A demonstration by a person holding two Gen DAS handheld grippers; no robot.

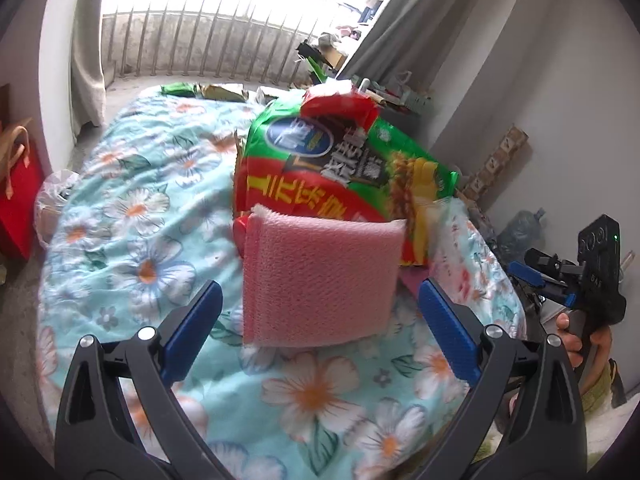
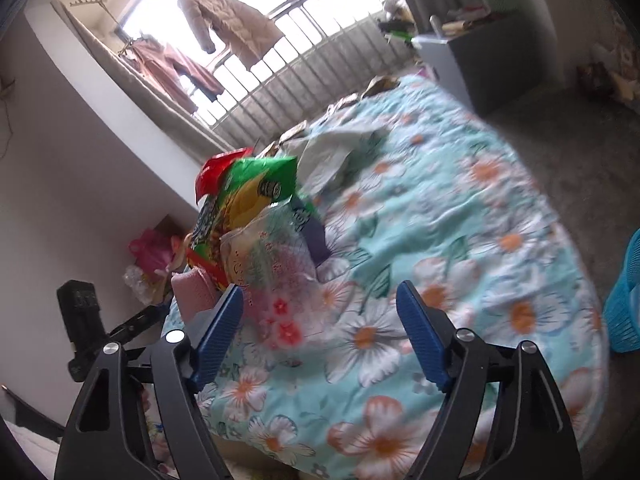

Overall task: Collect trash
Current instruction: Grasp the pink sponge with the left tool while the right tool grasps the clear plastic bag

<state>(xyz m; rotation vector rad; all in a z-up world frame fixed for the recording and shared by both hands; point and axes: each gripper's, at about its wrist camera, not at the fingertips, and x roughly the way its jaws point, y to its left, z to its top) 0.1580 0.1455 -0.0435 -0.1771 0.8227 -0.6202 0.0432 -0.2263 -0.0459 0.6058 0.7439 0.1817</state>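
Left wrist view: The left gripper stands wide open, its blue fingers well apart and gripping nothing. A pink sponge sits in the gap ahead of the fingers; neither pad touches it. Directly behind the sponge, and touching it, lies a green and red snack bag, with a clear plastic wrapper at its right side. All three rest on a bed with a floral quilt. The quilt is open to the left of the pile and in front of the fingers. Its left edge drops to the floor, where a red bag stands. At the right edge a hand holds the right gripper near a grey wall.

Right wrist view: The right gripper is open, a little short of its widest, with nothing held. The clear plastic wrapper lies just beyond the left finger; whether it touches the pad cannot be told, as the frame is blurred. The snack bag stands behind it, the pink sponge to its left. The quilt lies open to the right as far as its edge, where a blue basket stands beside the bed.
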